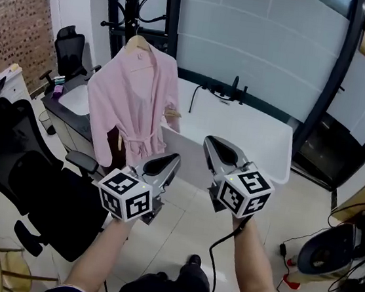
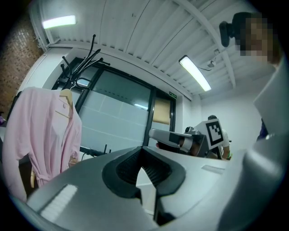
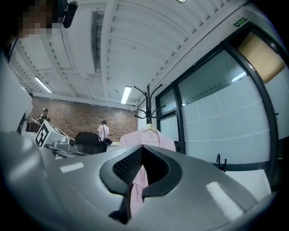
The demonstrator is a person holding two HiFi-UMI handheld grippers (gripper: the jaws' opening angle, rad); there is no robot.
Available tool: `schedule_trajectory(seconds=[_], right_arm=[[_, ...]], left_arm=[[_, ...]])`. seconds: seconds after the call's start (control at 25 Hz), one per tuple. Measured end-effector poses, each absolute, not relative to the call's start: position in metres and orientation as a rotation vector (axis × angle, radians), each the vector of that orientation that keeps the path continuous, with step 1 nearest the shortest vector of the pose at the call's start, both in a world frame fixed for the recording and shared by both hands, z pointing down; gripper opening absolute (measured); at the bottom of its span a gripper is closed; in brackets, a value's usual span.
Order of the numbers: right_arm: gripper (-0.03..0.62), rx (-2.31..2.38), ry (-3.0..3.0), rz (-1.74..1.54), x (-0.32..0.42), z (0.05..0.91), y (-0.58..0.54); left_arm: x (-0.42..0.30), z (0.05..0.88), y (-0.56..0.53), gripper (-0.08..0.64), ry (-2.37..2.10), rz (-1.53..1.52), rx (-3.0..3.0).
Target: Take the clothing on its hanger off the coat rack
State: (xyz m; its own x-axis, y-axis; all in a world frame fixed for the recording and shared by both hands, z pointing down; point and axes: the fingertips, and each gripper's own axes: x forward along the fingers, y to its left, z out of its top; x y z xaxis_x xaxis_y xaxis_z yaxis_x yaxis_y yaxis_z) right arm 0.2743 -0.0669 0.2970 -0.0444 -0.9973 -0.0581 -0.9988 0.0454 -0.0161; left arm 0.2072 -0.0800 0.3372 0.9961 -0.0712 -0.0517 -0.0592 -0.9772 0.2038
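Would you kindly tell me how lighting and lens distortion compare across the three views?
Head view: evenly lit, sharp, the black window frame bowed by the wide lens. Left gripper view: heavy fisheye, dark corners, the ceiling lamp blown out. Right gripper view: same fisheye, the pink robe clear, the brick wall dimmer.

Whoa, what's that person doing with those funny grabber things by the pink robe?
A person holds a gripper in each hand, the left gripper and the right gripper, both pointed toward a pink robe. The robe hangs on a wooden hanger on the black coat rack. Both grippers are shut and empty, and neither touches the robe. Taking it off the rack has not begun yet.
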Motion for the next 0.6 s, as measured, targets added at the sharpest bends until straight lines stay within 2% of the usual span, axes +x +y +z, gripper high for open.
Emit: schedule_trajectory(seconds=[0.6], right_arm=[[0.002,-1.829,2.482,0.066,0.382,0.289,-0.196]], left_arm=[[0.319,0.328,-0.193,0.012,-0.479,-0.154,2.922]])
